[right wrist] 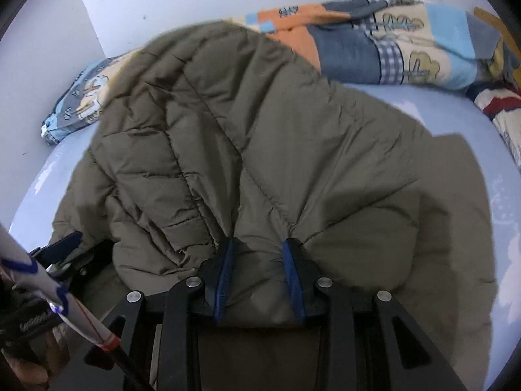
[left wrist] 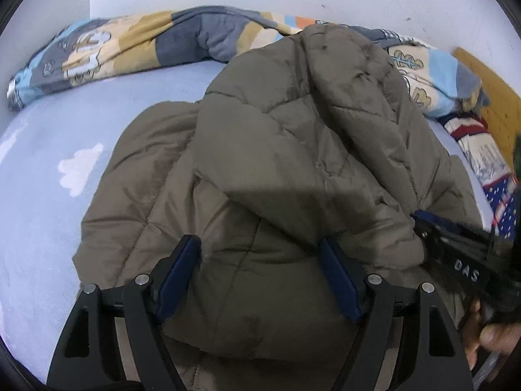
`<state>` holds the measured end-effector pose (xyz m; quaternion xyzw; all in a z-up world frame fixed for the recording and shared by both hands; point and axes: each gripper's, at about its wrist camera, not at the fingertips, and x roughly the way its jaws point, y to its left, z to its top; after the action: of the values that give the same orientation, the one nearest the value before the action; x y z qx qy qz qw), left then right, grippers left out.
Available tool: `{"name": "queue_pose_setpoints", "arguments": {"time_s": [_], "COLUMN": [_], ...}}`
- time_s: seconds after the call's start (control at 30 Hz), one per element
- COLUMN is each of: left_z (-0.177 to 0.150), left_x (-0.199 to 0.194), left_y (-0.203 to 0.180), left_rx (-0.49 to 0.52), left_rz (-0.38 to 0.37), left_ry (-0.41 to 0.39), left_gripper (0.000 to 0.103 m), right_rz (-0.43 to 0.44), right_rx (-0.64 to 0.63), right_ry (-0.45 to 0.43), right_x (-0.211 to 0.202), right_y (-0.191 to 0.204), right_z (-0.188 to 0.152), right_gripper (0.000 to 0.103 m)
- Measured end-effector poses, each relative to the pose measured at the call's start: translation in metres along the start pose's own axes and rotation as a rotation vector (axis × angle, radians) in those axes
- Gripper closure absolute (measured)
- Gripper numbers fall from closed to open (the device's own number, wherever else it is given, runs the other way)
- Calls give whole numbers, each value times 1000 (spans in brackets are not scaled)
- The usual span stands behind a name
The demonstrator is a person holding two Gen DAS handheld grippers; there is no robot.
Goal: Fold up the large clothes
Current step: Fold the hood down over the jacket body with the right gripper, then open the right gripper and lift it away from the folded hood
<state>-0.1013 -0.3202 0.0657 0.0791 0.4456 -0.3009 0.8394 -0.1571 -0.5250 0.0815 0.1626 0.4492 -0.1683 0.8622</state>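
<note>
We see a quilted jacket (right wrist: 247, 137) of faintly shiny cloth, a soft fleecy blanket (left wrist: 136, 45), and matt black plastic grippers with blue pads (right wrist: 293, 280).

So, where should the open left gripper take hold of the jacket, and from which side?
The left gripper is best closed on the near edge of the jacket, coming from the person's side. There the padded layers bulge up between its open jaws, and the right gripper already pinches that edge.

"DAS" in white letters on the right tongs (left wrist: 420, 218)
</note>
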Motion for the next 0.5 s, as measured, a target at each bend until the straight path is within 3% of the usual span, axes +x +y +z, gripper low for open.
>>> {"name": "queue_pose_setpoints", "arguments": {"time_s": [0.1,0.2,0.33,0.5], "left_z": [-4,-9,-19,-54], "left_x": [-21,-47,-83,-111], "left_y": [3,7,9,13], "left_rx": [-37,-58,-50,-104], "left_rz": [-30,-62,-55,-73], "left_ry": [-20,-35,-44,6], "left_gripper": [27,27,27,27], "right_rz": [-18,80,125,128], "right_rx": [-22,42,52,164], "right_ry": [31,-68,-121,-97], "right_x": [-12,-67,-129,-142], "right_y": [4,-5,-18,-52], "right_z": [9,0,-42,-86], "right_gripper": [69,69,57,54]}}
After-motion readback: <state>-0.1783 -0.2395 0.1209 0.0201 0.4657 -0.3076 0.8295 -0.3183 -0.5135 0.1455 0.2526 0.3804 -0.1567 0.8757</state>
